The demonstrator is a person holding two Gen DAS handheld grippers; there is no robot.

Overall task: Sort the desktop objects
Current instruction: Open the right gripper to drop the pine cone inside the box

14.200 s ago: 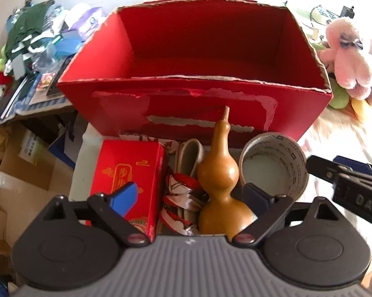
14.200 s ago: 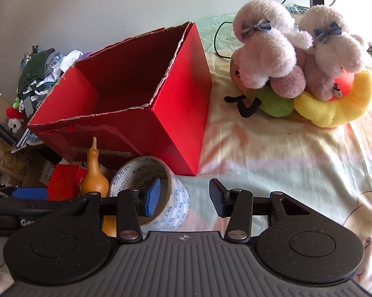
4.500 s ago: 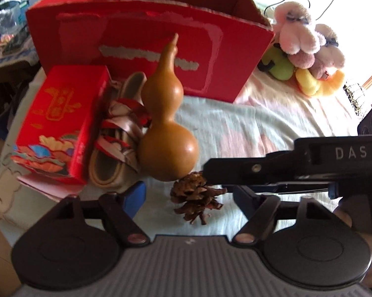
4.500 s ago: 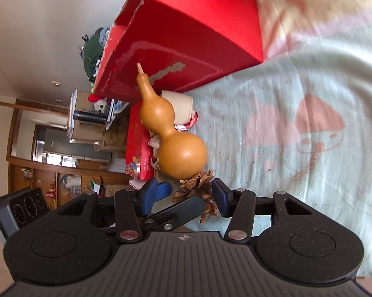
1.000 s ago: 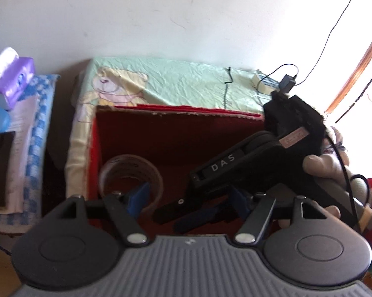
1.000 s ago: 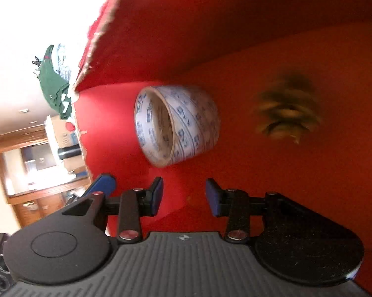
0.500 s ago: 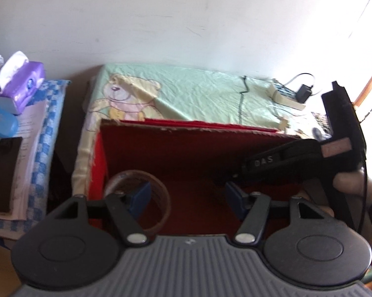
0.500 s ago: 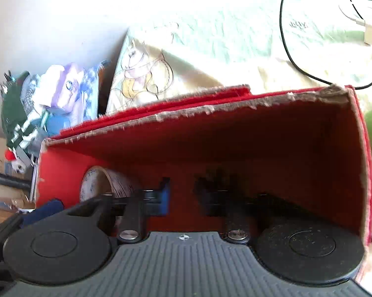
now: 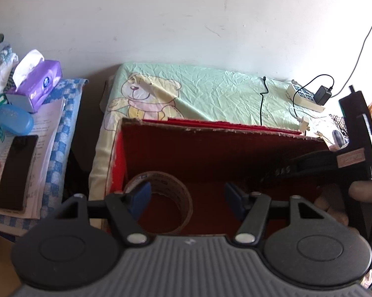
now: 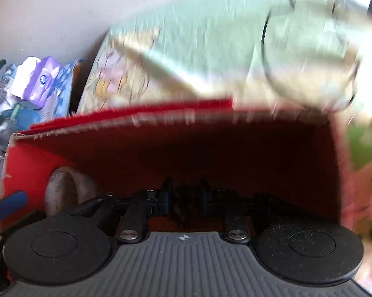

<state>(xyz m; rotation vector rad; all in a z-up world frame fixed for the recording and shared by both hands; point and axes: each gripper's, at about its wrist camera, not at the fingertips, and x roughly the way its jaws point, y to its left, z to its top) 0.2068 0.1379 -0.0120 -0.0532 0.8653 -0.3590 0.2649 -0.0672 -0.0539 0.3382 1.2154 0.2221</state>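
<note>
One red box (image 9: 235, 133) is my landmark, and both my tools are at its open top. I judge the step in hand to be getting clear of the box to fetch the next desktop thing. To do that well, I should lift straight up past its torn cardboard rim, which is ragged and could catch a finger. I should also keep the two tools from crossing, since they sit close together above the box.

The box holds a roll of tape (image 9: 161, 198), standing on edge in its left near corner against the left wall. The rest of the box floor is in deep shadow, and I cannot make out anything else on it.

My left gripper (image 9: 186, 195) hangs over the near edge of the box with its jaws spread wide and nothing between them. Its left finger overlaps the tape roll in the left wrist view, but it is above the roll and not gripping it.

My right gripper (image 10: 186, 198) points into the box toward the right wall. The right wrist view is smeared with motion. The jaws look drawn close together, but I cannot tell whether they are fully closed or pinching something dark.
</note>
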